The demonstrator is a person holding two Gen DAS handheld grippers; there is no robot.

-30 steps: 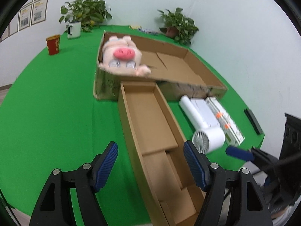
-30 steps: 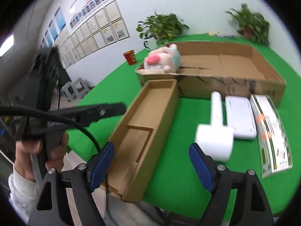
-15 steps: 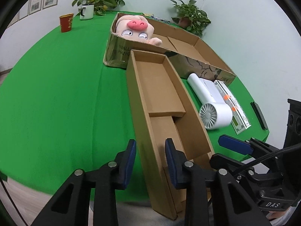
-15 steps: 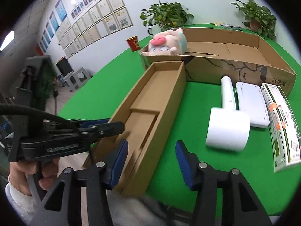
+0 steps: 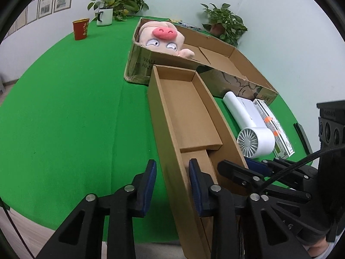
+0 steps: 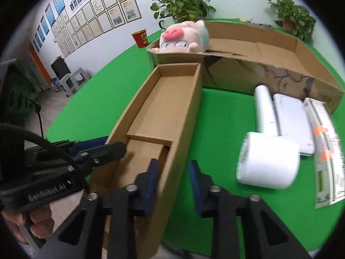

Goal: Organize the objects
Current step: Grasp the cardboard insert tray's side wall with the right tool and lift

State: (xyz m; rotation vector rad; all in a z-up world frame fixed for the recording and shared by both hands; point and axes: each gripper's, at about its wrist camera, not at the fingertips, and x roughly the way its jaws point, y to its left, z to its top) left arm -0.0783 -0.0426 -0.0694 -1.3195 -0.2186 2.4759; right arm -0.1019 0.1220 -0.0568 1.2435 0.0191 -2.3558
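A long narrow cardboard box (image 5: 189, 116) lies open on the green table, also in the right wrist view (image 6: 163, 112). My left gripper (image 5: 172, 185) straddles its left wall near the front end, jaws close on the wall. My right gripper (image 6: 172, 181) straddles its right wall, jaws close on it. Whether the pads press the card cannot be told. A pink pig plush (image 5: 161, 36) sits in the big cardboard box (image 5: 237, 69) behind. A white hair dryer (image 6: 267, 151), a white flat case (image 6: 291, 120) and a printed carton (image 6: 325, 142) lie on the right.
A red cup (image 5: 80, 29), a white mug (image 5: 104, 16) and potted plants (image 5: 224, 26) stand at the table's far edge. A black bar (image 5: 303, 136) lies near the right edge. The table's front edge is just below my grippers.
Both grippers moved down to the narrow box's front end and narrowed from wide open, each now straddling one side wall.
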